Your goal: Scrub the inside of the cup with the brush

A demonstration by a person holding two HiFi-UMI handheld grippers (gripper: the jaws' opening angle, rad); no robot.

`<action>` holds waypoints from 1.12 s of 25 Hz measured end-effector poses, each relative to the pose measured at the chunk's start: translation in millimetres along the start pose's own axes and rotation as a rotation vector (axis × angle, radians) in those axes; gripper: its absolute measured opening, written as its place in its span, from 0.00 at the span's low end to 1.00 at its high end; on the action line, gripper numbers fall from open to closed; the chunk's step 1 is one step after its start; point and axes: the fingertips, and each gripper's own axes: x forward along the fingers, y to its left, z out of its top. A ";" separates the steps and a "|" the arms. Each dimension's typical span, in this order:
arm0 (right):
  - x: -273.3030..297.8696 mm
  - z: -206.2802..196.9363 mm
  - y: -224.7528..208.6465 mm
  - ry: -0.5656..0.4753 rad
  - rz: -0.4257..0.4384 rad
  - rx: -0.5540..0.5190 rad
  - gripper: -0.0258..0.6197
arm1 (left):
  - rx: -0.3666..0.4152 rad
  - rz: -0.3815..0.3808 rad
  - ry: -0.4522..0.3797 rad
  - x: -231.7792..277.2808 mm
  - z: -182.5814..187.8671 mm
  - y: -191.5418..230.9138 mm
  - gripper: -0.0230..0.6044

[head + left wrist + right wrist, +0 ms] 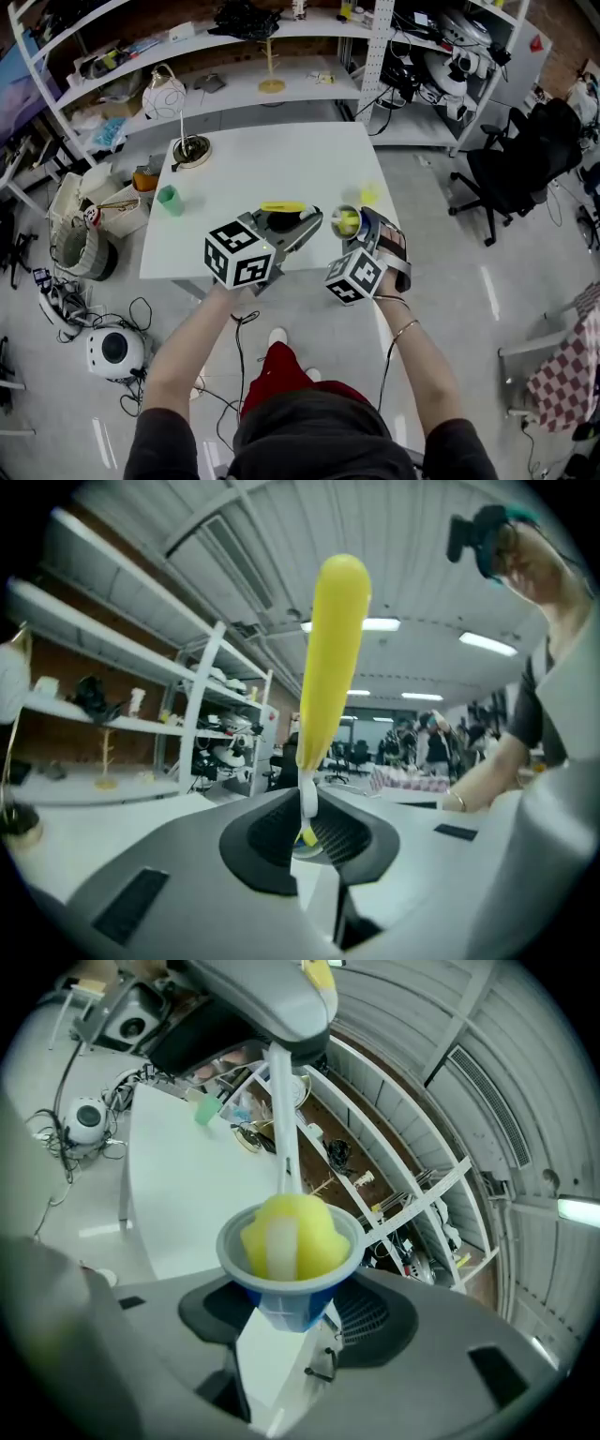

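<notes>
In the head view my left gripper (305, 222) is shut on a brush with a yellow handle (282, 206), held over the near edge of the white table (262, 159). My right gripper (361, 230) is shut on a small blue cup (346, 221) just to its right. The left gripper view shows the handle (333, 658) rising from between the jaws of the left gripper (305, 832). In the right gripper view the brush's yellow sponge head (291, 1235) sits inside the cup (286, 1302), which the right gripper (291, 1321) clamps. The white stem (281, 1119) runs up to the left gripper (272, 1007).
A green cup (169, 200) and a round-based lamp stand (191, 150) stand on the table's left part. Bins (89, 248) and a round white device (114, 352) with cables lie on the floor to the left. Shelves run behind; an office chair (525, 159) stands at the right.
</notes>
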 end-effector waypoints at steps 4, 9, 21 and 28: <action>-3.6 8.3 9.7 -0.037 0.056 -0.007 0.44 | 0.373 -0.149 0.107 -0.2 -1.5 -25.8 0.11; -3.8 12.2 24.6 -0.063 0.106 -0.015 0.44 | 0.755 -0.297 0.249 -6.3 -17.2 -42.0 0.11; -3.3 11.5 5.9 -0.031 -0.008 0.012 0.44 | 0.196 -0.053 0.106 0.8 3.0 -10.9 0.11; -2.5 11.7 2.5 0.005 -0.079 -0.042 0.44 | -0.316 0.134 0.030 -4.8 -4.1 28.8 0.11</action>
